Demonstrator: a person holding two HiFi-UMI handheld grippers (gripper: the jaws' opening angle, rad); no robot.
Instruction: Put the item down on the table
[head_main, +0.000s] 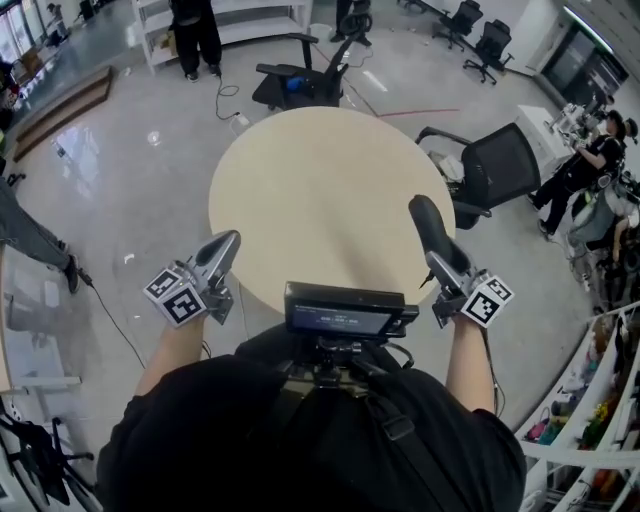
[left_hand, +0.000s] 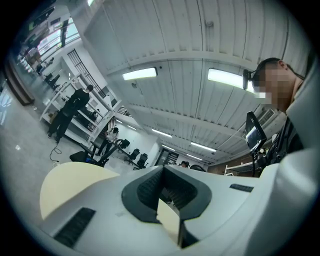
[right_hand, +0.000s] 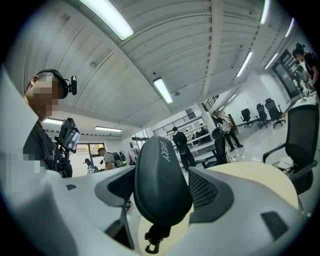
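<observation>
A dark oval zip case (head_main: 437, 232) with pale lettering sticks up and forward from my right gripper (head_main: 447, 268), which is shut on it over the near right edge of the round beige table (head_main: 320, 180). In the right gripper view the case (right_hand: 161, 182) stands between the two padded fingers (right_hand: 207, 192), and its zip pull (right_hand: 150, 247) dangles below. The table (right_hand: 260, 175) lies behind it. My left gripper (head_main: 226, 246) hovers at the table's near left edge with its tips together and nothing held. In the left gripper view its jaws (left_hand: 163, 172) meet, with the table (left_hand: 70, 182) at the left.
A black office chair (head_main: 300, 78) stands beyond the table and another (head_main: 492, 165) at its right. A person (head_main: 195, 35) stands at the far shelves and another (head_main: 590, 160) by desks at the right. A cable (head_main: 110, 320) runs over the floor at the left. A small screen (head_main: 345, 312) rides on my chest.
</observation>
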